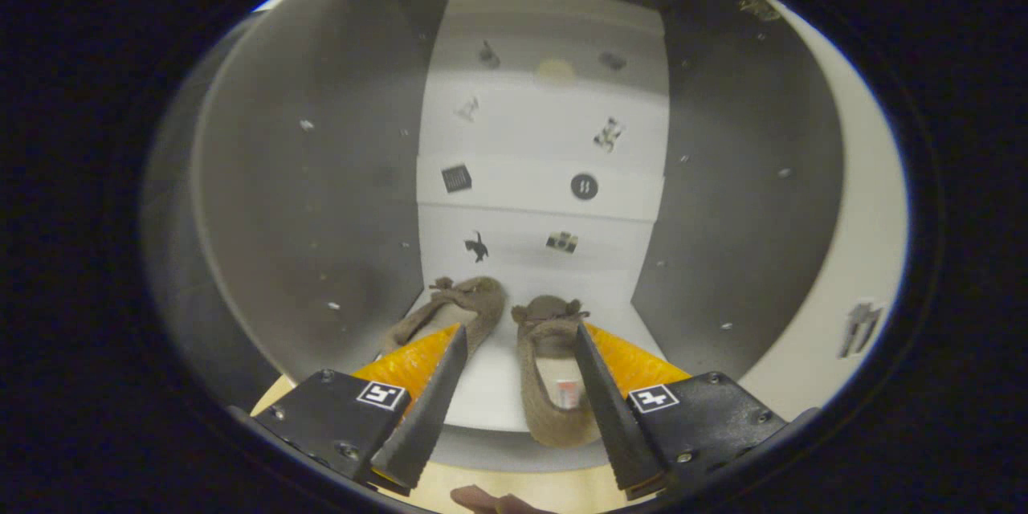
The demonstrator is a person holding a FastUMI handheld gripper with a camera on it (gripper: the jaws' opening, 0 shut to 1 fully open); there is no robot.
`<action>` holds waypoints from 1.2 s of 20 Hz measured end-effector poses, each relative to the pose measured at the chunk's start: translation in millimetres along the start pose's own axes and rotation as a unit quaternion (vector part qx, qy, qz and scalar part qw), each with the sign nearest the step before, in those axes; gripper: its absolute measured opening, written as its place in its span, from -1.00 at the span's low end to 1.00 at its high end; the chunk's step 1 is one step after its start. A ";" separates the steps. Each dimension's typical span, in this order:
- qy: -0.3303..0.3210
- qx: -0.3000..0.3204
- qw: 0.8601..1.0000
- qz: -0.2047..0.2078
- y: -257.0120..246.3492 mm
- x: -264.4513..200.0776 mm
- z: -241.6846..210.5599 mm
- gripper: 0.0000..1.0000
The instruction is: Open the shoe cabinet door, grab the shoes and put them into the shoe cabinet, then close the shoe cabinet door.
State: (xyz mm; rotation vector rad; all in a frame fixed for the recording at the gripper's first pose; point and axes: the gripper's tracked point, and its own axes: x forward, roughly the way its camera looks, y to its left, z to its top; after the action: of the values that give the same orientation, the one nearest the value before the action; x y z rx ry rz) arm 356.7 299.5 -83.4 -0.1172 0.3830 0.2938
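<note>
Claw (518,353) open; shoes (554,369) just ahead inside shoe cabinet (321,201).

Domestic-style storage mock-up: beyond the open gripper (518,337) fingers, the inside of a white shoe cabinet (321,201) with grey side walls, small picture stickers (584,186) on its back panels, and brown shoes (550,369) on its floor.

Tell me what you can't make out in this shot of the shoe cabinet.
- Left shoe: its heel end, hidden behind the left finger of the open hand-held gripper.
- Right shoe: its outer side, behind the right finger.
- Stickers on the cabinet's back panel: too small to identify.
- Cabinet door: cannot tell where it stands.
</note>
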 end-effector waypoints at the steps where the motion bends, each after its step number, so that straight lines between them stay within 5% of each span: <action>1: -0.018 0.001 1.000 -0.005 -2.7 -22.8 4.1 0.74; 9: -0.144 -0.009 0.987 -0.070 -52.7 -220.6 12.7 0.97; 15: -0.195 -0.006 0.979 -0.064 -89.7 -368.6 -4.4 1.00; 20: -0.209 0.010 0.977 -0.041 -127.7 -442.6 -39.6 1.00; 24: -0.225 0.018 0.971 -0.074 -177.0 -471.6 -49.6 1.00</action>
State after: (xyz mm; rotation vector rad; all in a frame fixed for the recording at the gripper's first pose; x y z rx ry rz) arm -24.7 0.3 62.2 -0.0401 -0.0716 0.1581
